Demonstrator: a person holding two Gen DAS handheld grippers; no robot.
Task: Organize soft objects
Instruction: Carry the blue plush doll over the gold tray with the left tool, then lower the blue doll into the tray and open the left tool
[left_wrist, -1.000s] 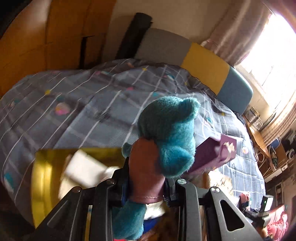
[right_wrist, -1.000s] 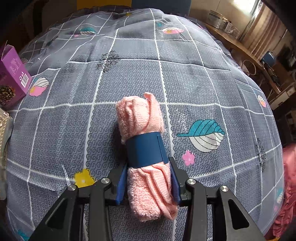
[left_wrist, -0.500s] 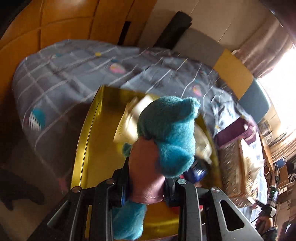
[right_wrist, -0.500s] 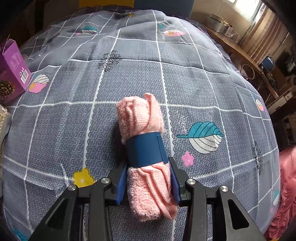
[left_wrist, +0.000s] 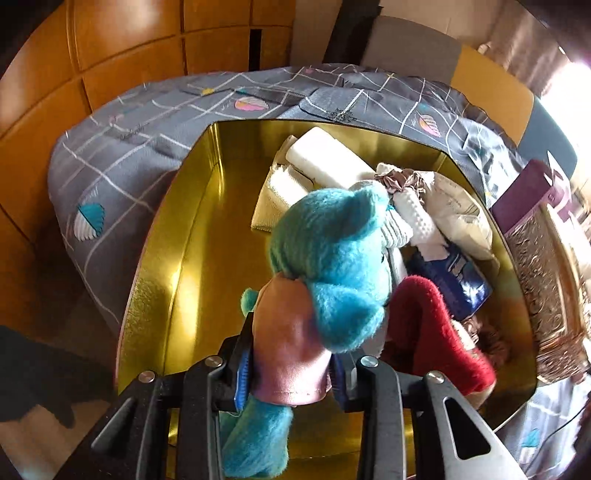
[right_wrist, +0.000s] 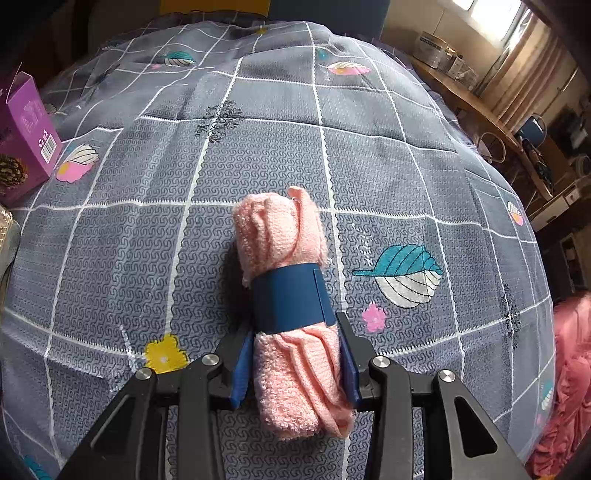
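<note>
In the left wrist view my left gripper (left_wrist: 291, 365) is shut on a teal plush toy (left_wrist: 328, 266) with a pinkish satin shirt, held above a gold box (left_wrist: 177, 258). The box holds several soft things: white foam pieces (left_wrist: 325, 162), a white knit item (left_wrist: 413, 218), a blue packet (left_wrist: 454, 280) and a dark red plush piece (left_wrist: 428, 325). In the right wrist view my right gripper (right_wrist: 293, 365) is shut on a rolled pink towel (right_wrist: 280, 229) with a blue band (right_wrist: 291, 295), just above the grey patterned bedspread (right_wrist: 369, 166).
A purple carton (left_wrist: 524, 192) and an ornate patterned box (left_wrist: 543, 273) stand right of the gold box; the purple carton also shows in the right wrist view (right_wrist: 26, 129). Wooden wall panels (left_wrist: 110, 55) lie behind the bed. A cluttered desk (right_wrist: 480, 96) and pink fabric (right_wrist: 569, 369) lie to the right.
My left gripper has swung with the teal plush from over the bedspread to over the open gold box, and looks down into it. The right gripper and towel have barely moved.
</note>
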